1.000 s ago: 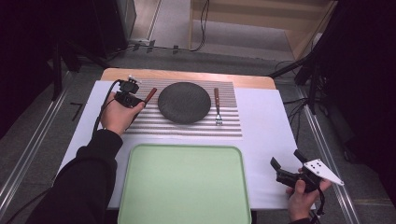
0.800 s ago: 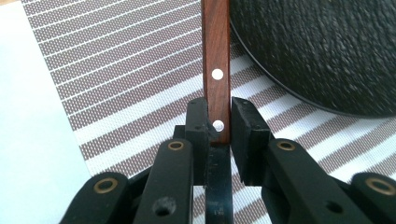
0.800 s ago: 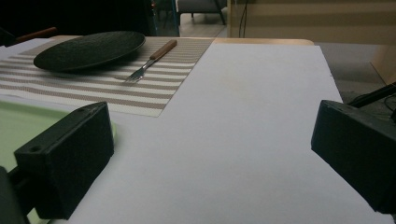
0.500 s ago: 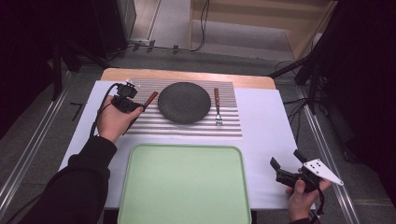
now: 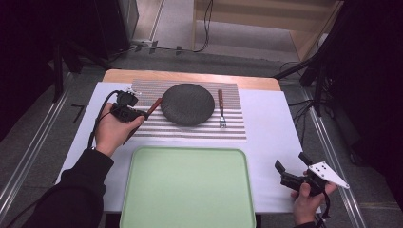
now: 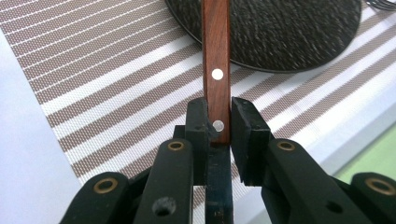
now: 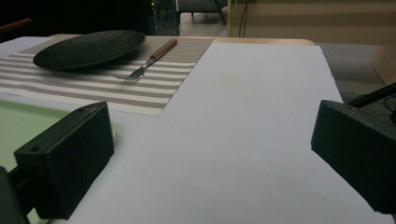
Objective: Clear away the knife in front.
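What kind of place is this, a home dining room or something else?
Probably a lab or recording room set up as a dining spot. A place setting with a dark plate, a fork and a striped placemat lies on the table, but loose cables cross the bare floor.

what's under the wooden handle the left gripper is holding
The wooden handle, clamped in the left gripper, crosses above the striped placemat and the dark plate's rim. Its far end is out of view.
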### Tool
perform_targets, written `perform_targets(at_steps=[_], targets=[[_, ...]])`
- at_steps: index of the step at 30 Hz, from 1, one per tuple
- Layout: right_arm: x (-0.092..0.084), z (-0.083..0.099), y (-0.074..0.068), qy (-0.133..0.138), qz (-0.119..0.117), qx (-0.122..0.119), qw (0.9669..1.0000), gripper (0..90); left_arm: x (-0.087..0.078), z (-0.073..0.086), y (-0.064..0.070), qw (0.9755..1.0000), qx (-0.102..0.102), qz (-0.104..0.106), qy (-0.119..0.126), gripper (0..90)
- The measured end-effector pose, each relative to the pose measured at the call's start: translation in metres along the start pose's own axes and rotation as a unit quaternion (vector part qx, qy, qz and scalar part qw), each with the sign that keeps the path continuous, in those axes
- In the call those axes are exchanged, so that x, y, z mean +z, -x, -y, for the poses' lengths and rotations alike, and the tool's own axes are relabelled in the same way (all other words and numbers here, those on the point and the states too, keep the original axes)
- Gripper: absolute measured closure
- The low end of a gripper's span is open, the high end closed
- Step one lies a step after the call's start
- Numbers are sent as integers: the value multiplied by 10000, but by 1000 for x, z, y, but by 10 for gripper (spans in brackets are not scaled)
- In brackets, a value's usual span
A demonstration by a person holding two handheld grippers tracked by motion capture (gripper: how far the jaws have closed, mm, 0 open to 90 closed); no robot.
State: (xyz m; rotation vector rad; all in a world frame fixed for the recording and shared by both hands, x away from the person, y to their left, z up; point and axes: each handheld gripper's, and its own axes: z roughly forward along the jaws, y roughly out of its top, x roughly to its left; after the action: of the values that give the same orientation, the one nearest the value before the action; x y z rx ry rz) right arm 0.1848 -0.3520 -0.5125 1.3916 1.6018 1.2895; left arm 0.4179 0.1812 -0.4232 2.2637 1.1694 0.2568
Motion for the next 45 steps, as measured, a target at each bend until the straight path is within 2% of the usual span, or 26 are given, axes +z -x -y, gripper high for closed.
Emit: perform_targets(at_steps=[9,12,28,45], targets=[[0,0,0,5,3,-16,10000,0,-7,14,16,9997,235,8,31,771],[1,0,0,0,10,-25,10000,0,-9,19,22,9995,315,84,42,771],[1,0,-1,-18,33,-32,10000,0,-15,45,61,9966,789,238,-80,771],[1,0,-2,-42,32,-29,10000,0,-20,74,94,9943,875,589,-150,771]])
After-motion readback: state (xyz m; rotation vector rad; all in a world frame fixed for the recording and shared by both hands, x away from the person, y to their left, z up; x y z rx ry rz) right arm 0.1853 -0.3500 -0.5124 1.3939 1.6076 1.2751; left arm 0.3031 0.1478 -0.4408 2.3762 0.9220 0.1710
